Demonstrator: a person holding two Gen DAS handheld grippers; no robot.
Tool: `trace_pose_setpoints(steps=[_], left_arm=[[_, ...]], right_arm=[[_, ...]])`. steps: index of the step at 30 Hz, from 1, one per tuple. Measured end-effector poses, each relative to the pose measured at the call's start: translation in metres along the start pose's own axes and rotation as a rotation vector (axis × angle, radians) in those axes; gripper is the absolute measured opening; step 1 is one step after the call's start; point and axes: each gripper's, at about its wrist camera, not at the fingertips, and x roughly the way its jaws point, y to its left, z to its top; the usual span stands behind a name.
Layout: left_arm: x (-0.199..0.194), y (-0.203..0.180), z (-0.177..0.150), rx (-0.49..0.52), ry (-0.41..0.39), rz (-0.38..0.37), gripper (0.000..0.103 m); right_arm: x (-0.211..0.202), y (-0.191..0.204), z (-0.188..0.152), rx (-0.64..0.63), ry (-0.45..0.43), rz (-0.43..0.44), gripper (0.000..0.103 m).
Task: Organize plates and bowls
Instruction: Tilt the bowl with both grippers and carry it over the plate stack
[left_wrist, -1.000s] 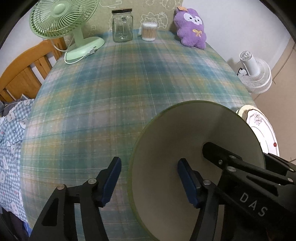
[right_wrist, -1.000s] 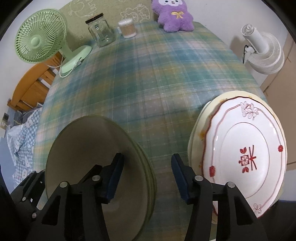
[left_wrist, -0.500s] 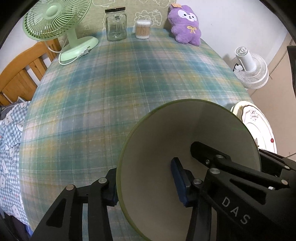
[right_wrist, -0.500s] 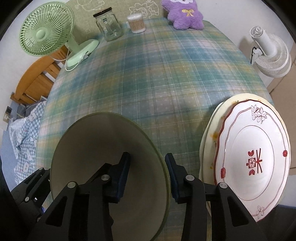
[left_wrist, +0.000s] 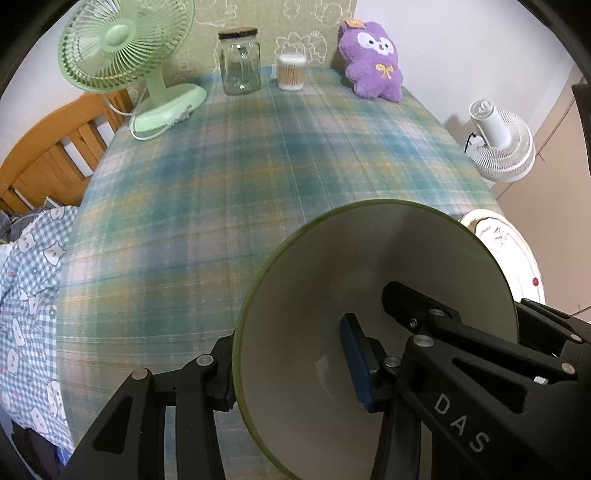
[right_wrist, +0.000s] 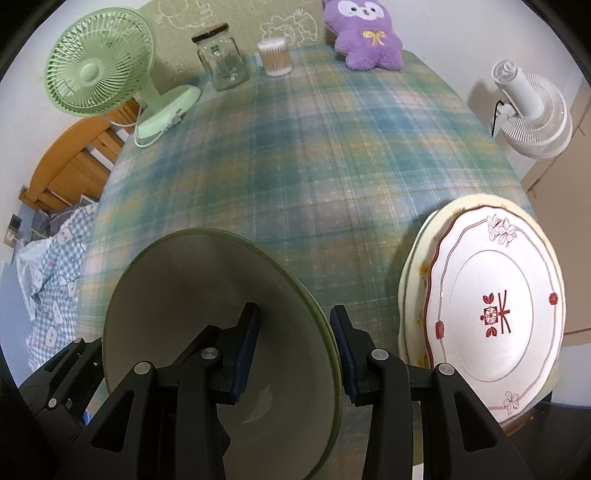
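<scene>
Bowl comes first: it is big and cream inside, with a green rim, and it is seen near the front edge of the table, which is covered by a blue and green checked cloth. A little to its right, two plates are stacked, a white one with red flowers on top of a pale yellow one.

The bowl is gripped from both sides. The left gripper is clamped on the left wall of the bowl, with one blue pad inside and the other finger outside the rim. The right gripper is clamped on the right wall in the same way, one pad inside and one outside. Both sets of jaws are closed onto the rim, so the bowl is held by two grippers at once.

The step in hand looks like the picking up of the bowl. It seems to be tipped a bit, so it may be just off the cloth, but that cannot be told for sure.

Next, the bowl probably has to be carried level to its new place, maybe near the plates. Both hands should be moved together, or the rim could slip or be twisted.

At the far end, a green fan, a glass jar, a tub of cotton swabs and a purple plush toy are seen, well apart from the bowl.
</scene>
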Motion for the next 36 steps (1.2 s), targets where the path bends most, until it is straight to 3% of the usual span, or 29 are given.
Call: trace_pose_setpoints(steps=[10,19,36], left_arm=[[-0.043,0.006,0.000,0.026,-0.060,-0.014,0.047],[-0.060,-0.009,0.003,0.035,-0.104,0.002,0.047],[-0.060,-0.092,0.019,-0.023,-0.119,0.010,0.047]], right_arm=[[-0.047,0.018,-0.005,0.019,-0.070,-0.027,0.043],[-0.070,0.008,-0.007,0.027,-0.114,-0.015,0.043],[-0.092,-0.074,0.013,-0.017,-0.119,-0.010,0.043]])
